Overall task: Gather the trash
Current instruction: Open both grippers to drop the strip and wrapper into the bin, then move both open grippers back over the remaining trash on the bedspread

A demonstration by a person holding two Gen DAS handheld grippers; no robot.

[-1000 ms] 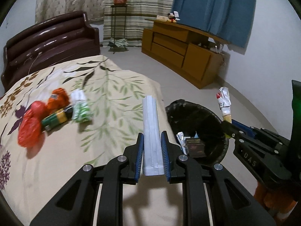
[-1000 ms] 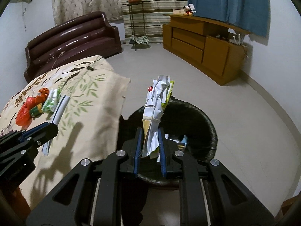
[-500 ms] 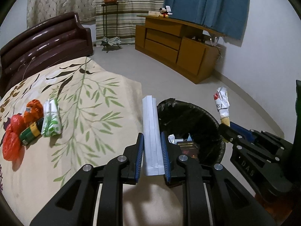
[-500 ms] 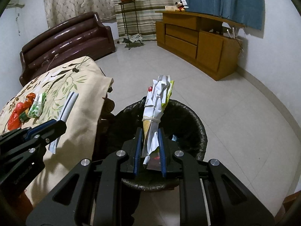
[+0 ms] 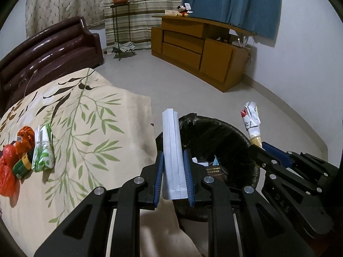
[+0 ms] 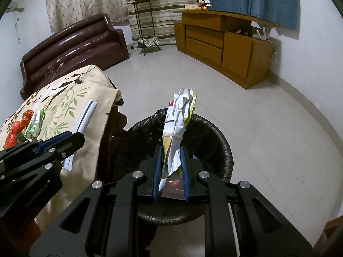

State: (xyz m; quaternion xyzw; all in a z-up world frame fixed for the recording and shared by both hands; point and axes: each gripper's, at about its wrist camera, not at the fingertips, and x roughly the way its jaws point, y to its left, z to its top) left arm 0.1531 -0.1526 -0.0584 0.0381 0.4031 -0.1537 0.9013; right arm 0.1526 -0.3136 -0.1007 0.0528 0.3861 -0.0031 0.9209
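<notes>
My left gripper (image 5: 173, 160) is shut on a long white flat packet (image 5: 171, 141) that sticks forward over the table's right edge, beside the bin. My right gripper (image 6: 171, 153) is shut on a crumpled white-and-green paper wrapper (image 6: 179, 120), held over the black-lined trash bin (image 6: 216, 137). The bin (image 5: 223, 141) holds several scraps, among them a dark red box. More trash lies on the floral tablecloth (image 5: 90, 128) at the left: a green-and-white pouch (image 5: 42, 152), orange and red wrappers (image 5: 12, 162) and a small green can (image 5: 21, 168).
A dark brown sofa (image 5: 49, 51) stands beyond the table. A wooden cabinet (image 5: 199, 49) runs along the right wall under a blue curtain. A metal plant stand (image 5: 120, 27) is at the back. Light tiled floor (image 6: 268, 132) lies around the bin.
Both grippers have shifted right towards the bin with their loads. The table trash has slid further left in the left wrist view, and the bin fills more of the right wrist view.
</notes>
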